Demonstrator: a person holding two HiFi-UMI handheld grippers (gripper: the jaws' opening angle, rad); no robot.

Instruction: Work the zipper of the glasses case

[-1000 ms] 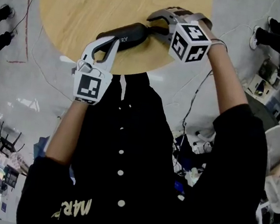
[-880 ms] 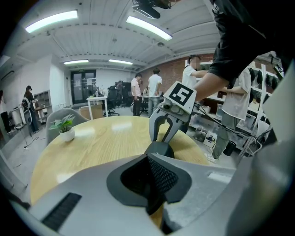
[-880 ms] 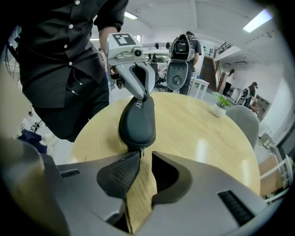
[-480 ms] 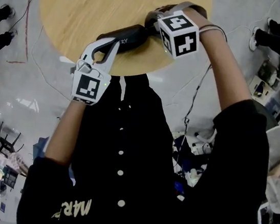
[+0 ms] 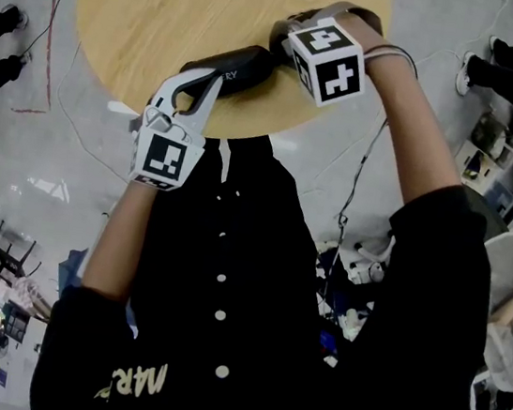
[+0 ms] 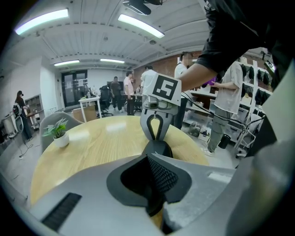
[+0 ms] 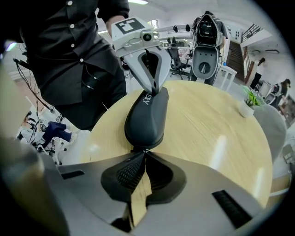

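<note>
The glasses case (image 5: 233, 65) lies on the round wooden worktop (image 5: 160, 15), close to the edge nearest me. Its long axis runs slantwise from my left hand-held gripper (image 5: 207, 83) to my right hand-held gripper (image 7: 142, 156), one end to each. The left one is clamped on the nearer end, just beside the pale lettering, and pins the case down. The right one has just been closing. Its jaws now meet at the far tip, on a small bright bit that I take for the zipper pull (image 7: 144, 150). So the right is the working hand, and I judge the pull must travel along the case's length, back toward my left. The case is black, smooth and rounded, a slim oblong shell. I cannot make out its zipper seam.
</note>
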